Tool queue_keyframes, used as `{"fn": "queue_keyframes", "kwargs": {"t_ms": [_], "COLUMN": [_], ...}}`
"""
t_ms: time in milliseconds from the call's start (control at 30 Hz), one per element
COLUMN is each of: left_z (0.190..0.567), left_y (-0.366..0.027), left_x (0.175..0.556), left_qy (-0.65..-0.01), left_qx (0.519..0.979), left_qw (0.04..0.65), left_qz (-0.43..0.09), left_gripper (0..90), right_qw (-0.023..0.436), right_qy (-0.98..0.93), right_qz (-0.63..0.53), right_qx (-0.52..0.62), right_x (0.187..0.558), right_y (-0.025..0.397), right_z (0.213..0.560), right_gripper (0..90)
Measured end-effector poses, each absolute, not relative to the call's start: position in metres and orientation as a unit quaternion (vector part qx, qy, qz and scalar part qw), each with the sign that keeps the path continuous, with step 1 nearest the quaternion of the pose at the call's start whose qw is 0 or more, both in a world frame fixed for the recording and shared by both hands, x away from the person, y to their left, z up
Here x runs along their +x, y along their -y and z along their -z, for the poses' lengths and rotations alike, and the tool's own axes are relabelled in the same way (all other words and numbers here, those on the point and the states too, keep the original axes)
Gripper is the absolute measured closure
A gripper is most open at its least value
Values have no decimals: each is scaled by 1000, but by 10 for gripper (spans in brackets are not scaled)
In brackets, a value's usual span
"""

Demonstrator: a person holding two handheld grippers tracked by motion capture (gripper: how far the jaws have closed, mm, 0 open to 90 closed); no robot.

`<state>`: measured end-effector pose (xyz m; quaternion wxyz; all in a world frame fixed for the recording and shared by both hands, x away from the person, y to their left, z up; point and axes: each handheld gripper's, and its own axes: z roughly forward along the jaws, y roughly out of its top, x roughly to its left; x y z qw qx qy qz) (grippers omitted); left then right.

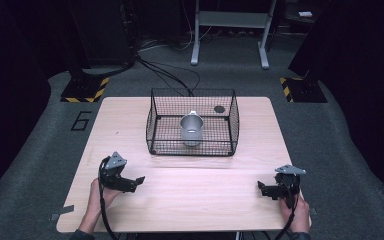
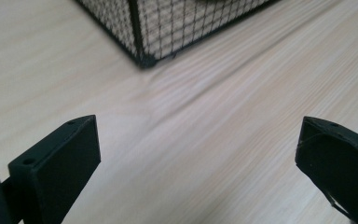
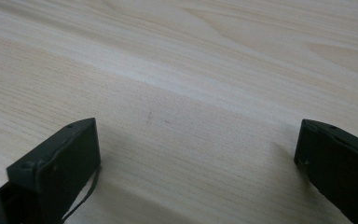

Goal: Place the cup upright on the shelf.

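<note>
The left gripper (image 1: 139, 179) rests wide open and empty on the near-left tabletop (image 1: 190, 195). A metal cup (image 1: 191, 129) stands inside the black wire basket (image 1: 152, 120) at centre. The right gripper (image 1: 260, 187) rests near-right, likewise open and empty.

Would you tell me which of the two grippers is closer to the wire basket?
The left gripper. A bottom corner of the wire basket appears just beyond its open jaws, while the right gripper faces bare table.
</note>
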<state>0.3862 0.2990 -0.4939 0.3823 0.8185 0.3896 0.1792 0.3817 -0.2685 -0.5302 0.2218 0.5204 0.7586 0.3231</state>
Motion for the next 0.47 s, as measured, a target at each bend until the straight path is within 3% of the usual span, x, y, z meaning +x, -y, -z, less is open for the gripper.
{"fn": "queue_keyframes", "kwargs": {"t_ms": [467], "left_z": [530], "left_y": [-303], "left_x": [376], "left_qy": [-418], "left_qx": [819], "left_qw": [338], "left_qz": [-198], "left_gripper": [0], "right_qw": [222], "right_qy": [-759], "right_qz": [-323], "right_qx": [520], "right_x": [382], "right_y": [268], "right_z": [530], "right_gripper": [0]}}
